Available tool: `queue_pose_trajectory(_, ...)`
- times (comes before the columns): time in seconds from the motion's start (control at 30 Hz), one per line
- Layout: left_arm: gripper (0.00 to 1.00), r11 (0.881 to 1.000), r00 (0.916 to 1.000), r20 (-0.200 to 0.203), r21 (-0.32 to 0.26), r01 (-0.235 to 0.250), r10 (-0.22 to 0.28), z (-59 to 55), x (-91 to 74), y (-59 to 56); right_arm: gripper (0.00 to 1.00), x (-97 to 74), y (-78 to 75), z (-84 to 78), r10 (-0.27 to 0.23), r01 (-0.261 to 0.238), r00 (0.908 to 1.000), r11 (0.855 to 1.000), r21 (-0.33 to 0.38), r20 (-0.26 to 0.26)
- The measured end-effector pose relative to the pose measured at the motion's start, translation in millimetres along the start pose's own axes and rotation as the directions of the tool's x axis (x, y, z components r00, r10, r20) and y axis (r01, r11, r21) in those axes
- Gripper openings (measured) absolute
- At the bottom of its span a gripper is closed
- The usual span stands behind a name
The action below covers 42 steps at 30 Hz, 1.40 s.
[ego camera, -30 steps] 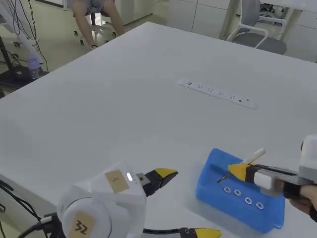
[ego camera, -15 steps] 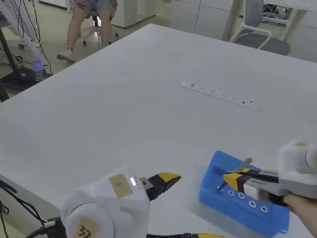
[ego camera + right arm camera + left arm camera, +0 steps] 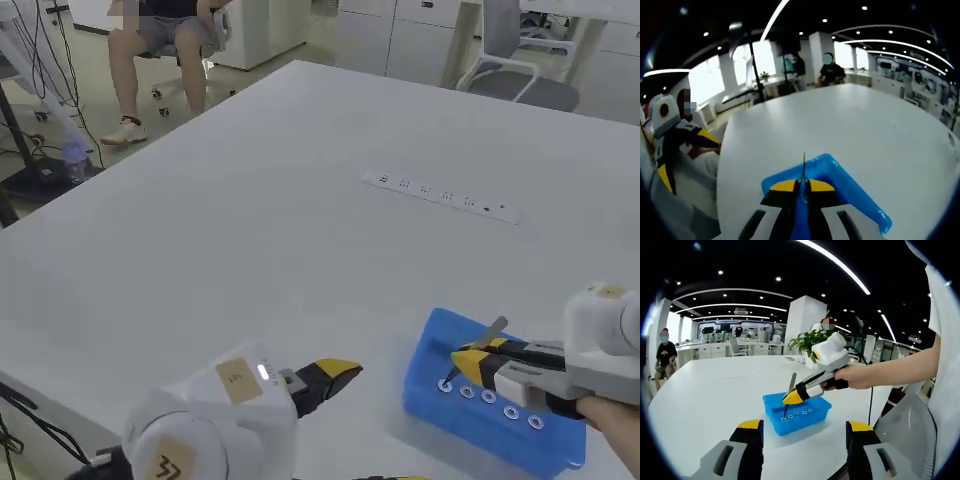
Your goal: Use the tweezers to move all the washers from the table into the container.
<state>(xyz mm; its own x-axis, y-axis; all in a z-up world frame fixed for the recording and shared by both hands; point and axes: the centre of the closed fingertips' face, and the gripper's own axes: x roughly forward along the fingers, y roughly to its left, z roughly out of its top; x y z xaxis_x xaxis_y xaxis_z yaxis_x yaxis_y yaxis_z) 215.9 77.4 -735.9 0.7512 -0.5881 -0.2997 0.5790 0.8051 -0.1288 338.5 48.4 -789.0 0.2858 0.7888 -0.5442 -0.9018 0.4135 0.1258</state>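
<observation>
**Tweezers dipping to the end of the washer row**

Since a second ago, the right claw (image 3: pixel 467 357) has been coming in over the blue container (image 3: pixel 424 352). The tip of the tweezers (image 3: pixel 492 332) is now sitting lower, at the left end of the washers (image 3: pixel 488 398). In the background, the person (image 3: pixel 150 35) who was bending beside the chair is now sitting on it. Over the last half second the claw is barely shifting.

The right claw is clamping the tweezers between its yellow-tipped jaws, which are pressed together on the handle. The tweezers are slanting down and to the left into the container. In the right gripper view the thin tip is pointing forward over the blue floor. Whether the tip is gripping a washer or touching the floor cannot be told.

Five washers are lying in a slanting row inside the container, close to one another. The container is resting on the white counter (image 3: pixel 250 200), near its near edge and toward the right side.

The left claw (image 3: pixel 804 426) is hovering with its jaws wide apart and nothing between them. It is facing the container from the side, above the counter's near edge.

A white power strip (image 3: pixel 440 195) is lying flat toward the counter's far edge, well apart from the container.
</observation>
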Motion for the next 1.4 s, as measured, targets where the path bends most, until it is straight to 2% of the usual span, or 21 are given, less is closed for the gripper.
queue_pose_trajectory(0.1,0.66,1.000,0.9999,-0.014,0.009,-0.003,0.003,-1.9,-0.1,1.0,0.04,-14.0,2.8,7.2,-0.012,0.013,0.9991,1.000,-0.012,0.041)
queue_pose_trajectory(0.3,0.63,1.000,0.9996,-0.028,-0.020,-0.005,0.004,-3.0,-0.8,4.7,0.04,-45.9,28.1,13.8,-0.011,0.019,0.9967,0.995,-0.095,0.081)
queue_pose_trajectory(0.43,0.60,0.994,0.9968,-0.048,-0.089,0.060,-0.065,-4.0,-2.5,4.0,0.04,-59.4,42.9,12.5,0.009,-0.001,0.9977,0.991,-0.131,0.067)
queue_pose_trajectory(0.5,0.55,0.992,0.9921,-0.079,-0.087,0.090,-0.097,-8.8,-3.8,3.4,0.04,-67.2,50.0,10.8,0.019,-0.010,0.9978,0.991,-0.137,0.064)
queue_pose_trajectory(0.57,0.47,0.987,0.9810,-0.122,-0.070,0.143,-0.151,-13.7,-4.0,-2.3,0.04,-74.6,56.1,6.5,0.037,-0.029,0.9973,0.992,-0.121,0.063)
queue_pose_trajectory(0.6,0.45,0.983,0.9723,-0.147,-0.056,0.175,-0.182,-15.0,-2.8,-7.1,0.04,-77.0,57.9,3.7,0.041,-0.033,0.9974,0.992,-0.119,0.060)
queue_pose_trajectory(0.67,0.41,0.973,0.9575,-0.174,-0.044,0.226,-0.230,-14.4,-0.4,-15.8,0.04,-81.0,62.4,-8.3,0.055,-0.051,0.9982,0.991,-0.125,0.025)
queue_pose_trajectory(0.7,0.39,0.967,0.9489,-0.186,-0.041,0.252,-0.255,-13.5,1.0,-20.7,0.04,-83.6,65.3,-19.2,0.063,-0.066,0.9977,0.985,-0.158,-0.024)
queue_pose_trajectory(0.73,0.36,0.960,0.9394,-0.199,-0.027,0.280,-0.279,-11.6,3.2,-26.0,0.04,-84.8,66.4,-24.2,0.061,-0.068,0.9972,0.980,-0.185,-0.044)
queue_pose_trajectory(0.77,0.34,0.955,0.9336,-0.205,-0.025,0.295,-0.294,-10.3,5.0,-29.5,0.04,-86.2,68.3,-30.6,0.056,-0.073,0.9958,0.966,-0.248,-0.072)
queue_pose_trajectory(0.8,0.32,0.941,0.9155,-0.227,-0.013,0.338,-0.332,-10.0,6.3,-37.0,0.04,-86.8,70.5,-34.3,0.055,-0.077,0.9947,0.960,-0.269,-0.087)
queue_pose_trajectory(0.87,0.28,0.936,0.9081,-0.254,0.028,0.351,-0.333,-9.3,10.4,-39.8,0.04,-86.6,77.1,-40.4,0.064,-0.091,0.9925,0.954,-0.287,-0.105)
queue_pose_trajectory(0.9,0.27,0.924,0.8980,-0.267,0.062,0.378,-0.350,-8.0,12.4,-44.6,0.04,-86.2,79.7,-42.5,0.069,-0.100,0.9913,0.951,-0.292,-0.112)
queue_pose_trajectory(0.97,0.23,0.911,0.8875,-0.279,0.086,0.403,-0.367,-4.7,16.4,-49.9,0.04,-84.7,83.8,-46.7,0.076,-0.109,0.9896,0.950,-0.294,-0.122)
queue_pose_trajectory(1.07,0.23,0.893,0.8721,-0.286,0.100,0.439,-0.397,0.9,21.7,-56.5,0.04,-83.0,86.1,-52.7,0.070,-0.112,0.9874,0.944,-0.312,-0.142)
queue_pose_trajectory(1.1,0.25,0.880,0.8634,-0.285,0.112,0.461,-0.416,4.5,23.6,-59.8,0.04,-82.8,86.7,-55.4,0.066,-0.115,0.9853,0.939,-0.325,-0.158)
queue_pose_trajectory(1.13,0.27,0.878,0.8612,-0.286,0.112,0.466,-0.421,6.9,25.2,-61.0,0.04,-82.5,87.6,-56.7,0.064,-0.118,0.9844,0.932,-0.342,-0.164)
queue_pose_trajectory(1.2,0.27,0.857,0.8466,-0.291,0.135,0.498,-0.446,12.5,27.6,-67.2,0.04,-82.3,91.7,-58.1,0.077,-0.136,0.9814,0.925,-0.355,-0.176)
queue_pose_trajectory(1.27,0.27,0.837,0.8362,-0.301,0.170,0.520,-0.458,17.3,30.8,-72.6,0.04,-82.1,93.6,-58.6,0.078,-0.141,0.9801,0.920,-0.366,-0.183)
queue_pose_trajectory(1.33,0.27,0.812,0.8159,-0.316,0.186,0.554,-0.484,20.6,32.0,-80.3,0.04,-81.7,95.5,-60.7,0.079,-0.150,0.9771,0.912,-0.381,-0.198)
queue_pose_trajectory(1.4,0.27,0.787,0.8008,-0.334,0.216,0.578,-0.497,23.4,33.3,-87.6,0.04,-81.4,96.9,-63.3,0.076,-0.157,0.9742,0.905,-0.395,-0.213)
